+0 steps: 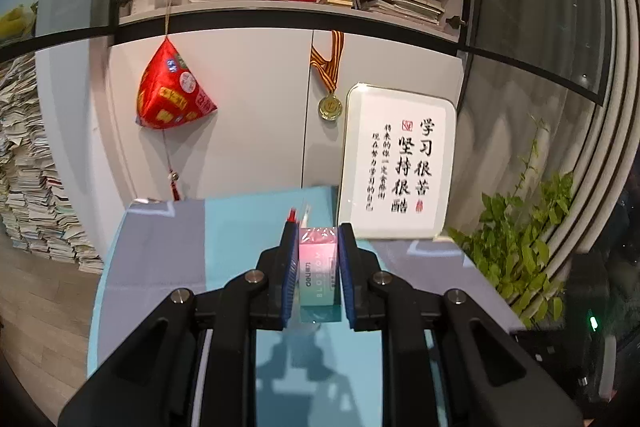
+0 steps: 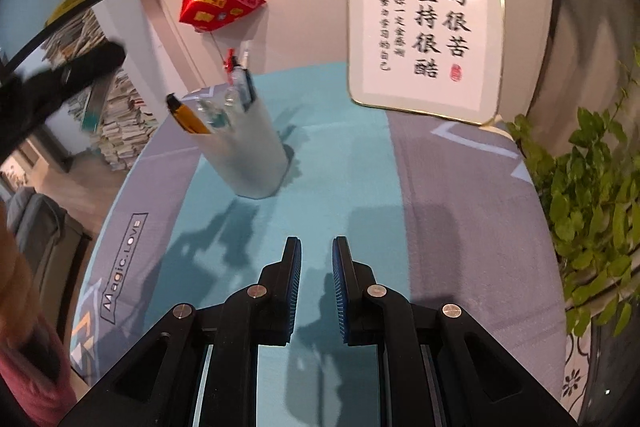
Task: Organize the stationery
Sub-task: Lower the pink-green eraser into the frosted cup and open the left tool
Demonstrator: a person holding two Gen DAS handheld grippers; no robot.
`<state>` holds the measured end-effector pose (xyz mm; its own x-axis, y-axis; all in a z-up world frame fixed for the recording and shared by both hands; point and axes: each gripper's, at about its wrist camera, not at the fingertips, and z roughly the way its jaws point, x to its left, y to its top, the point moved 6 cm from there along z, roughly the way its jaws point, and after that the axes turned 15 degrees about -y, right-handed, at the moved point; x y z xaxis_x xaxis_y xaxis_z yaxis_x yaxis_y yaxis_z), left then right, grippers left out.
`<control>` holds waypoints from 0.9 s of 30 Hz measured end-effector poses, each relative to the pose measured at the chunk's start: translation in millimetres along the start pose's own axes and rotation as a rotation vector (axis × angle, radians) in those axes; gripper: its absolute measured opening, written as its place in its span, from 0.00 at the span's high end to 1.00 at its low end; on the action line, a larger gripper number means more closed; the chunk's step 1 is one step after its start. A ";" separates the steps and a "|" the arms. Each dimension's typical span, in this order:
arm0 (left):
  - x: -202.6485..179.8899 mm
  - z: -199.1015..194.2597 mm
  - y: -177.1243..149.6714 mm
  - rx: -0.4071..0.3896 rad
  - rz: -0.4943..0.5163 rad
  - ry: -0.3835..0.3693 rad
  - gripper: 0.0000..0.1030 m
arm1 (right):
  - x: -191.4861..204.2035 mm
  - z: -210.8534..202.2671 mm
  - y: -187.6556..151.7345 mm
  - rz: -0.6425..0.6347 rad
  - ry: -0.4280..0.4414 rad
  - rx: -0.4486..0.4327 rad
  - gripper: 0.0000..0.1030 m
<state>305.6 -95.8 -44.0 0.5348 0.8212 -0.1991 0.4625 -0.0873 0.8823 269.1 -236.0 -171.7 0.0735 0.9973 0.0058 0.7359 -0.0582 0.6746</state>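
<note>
Eraser (image 1: 319, 267) pinched in your left fingers (image 1: 347, 267); right fingers (image 2: 339, 283) narrow, empty. Cup (image 2: 244, 147) at 11 o'clock, crowded: eraser may bounce off pens (image 2: 236, 79).

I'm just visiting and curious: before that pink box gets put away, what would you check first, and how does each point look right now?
1. Left claw grips the pink and green box: ok, pads press both sides.
2. Box is clear of the table mat: ok, it hangs above it.
3. Right claw is free: ok, nothing between its pads.
4. Pen cup stands upright: ok.
5. Room in the cup for the box: cannot tell, pens fill the top.
6. Mat near the cup is bare: ok, only shadows lie there.
</note>
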 end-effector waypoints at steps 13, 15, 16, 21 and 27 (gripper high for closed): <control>21.7 53.7 -3.0 0.074 -0.057 0.032 0.82 | -22.9 17.5 -0.9 0.076 0.028 0.022 0.86; 24.3 56.6 -5.3 0.075 -0.067 0.036 0.82 | -22.7 19.1 -0.6 0.078 0.033 0.023 0.86; 25.3 57.9 -5.7 0.075 -0.073 0.032 0.82 | -22.2 20.0 -0.3 0.080 0.038 0.022 0.86; 29.4 63.2 -6.5 0.066 -0.109 0.020 0.82 | -20.2 25.1 -0.4 0.078 0.046 0.033 0.86; 30.8 70.2 -12.4 0.081 -0.110 0.034 0.82 | -21.2 26.4 -1.2 0.080 0.046 0.041 0.86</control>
<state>366.0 -109.0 -90.9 0.4545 0.8466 -0.2770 0.5732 -0.0400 0.8185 284.4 -258.3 -192.1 0.1031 0.9903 0.0930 0.7557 -0.1388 0.6401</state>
